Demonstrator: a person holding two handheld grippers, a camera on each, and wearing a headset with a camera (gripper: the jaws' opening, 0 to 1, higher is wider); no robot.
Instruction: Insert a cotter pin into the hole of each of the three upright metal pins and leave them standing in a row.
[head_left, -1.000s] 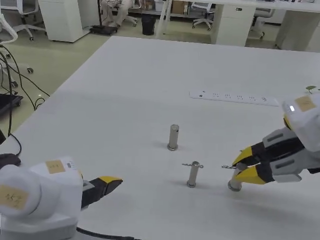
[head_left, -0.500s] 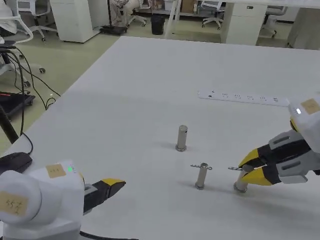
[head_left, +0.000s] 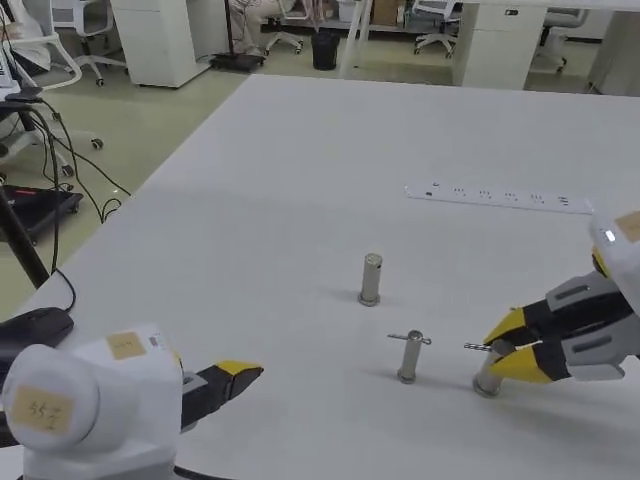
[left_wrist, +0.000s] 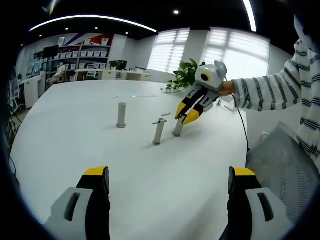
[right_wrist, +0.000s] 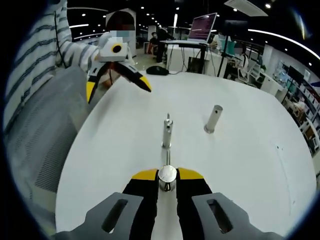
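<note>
Cotter pin (head_left: 478, 347) is clamped in our right gripper (head_left: 503, 346), jaws narrow on it, its free end pointing at the middle pin (head_left: 408, 360). It sits level with the top of the end pin (head_left: 487, 381), whose head shows between the jaw tips in the right gripper view. We can't tell if it's in the hole. The middle pin is upright with a second cotter pin (head_left: 410, 339) across its top. Far pin (head_left: 371, 279) is upright. Our left gripper (left_wrist: 169, 172) is spread wide, low over the table (head_left: 250, 200), well apart from the pins.
</note>
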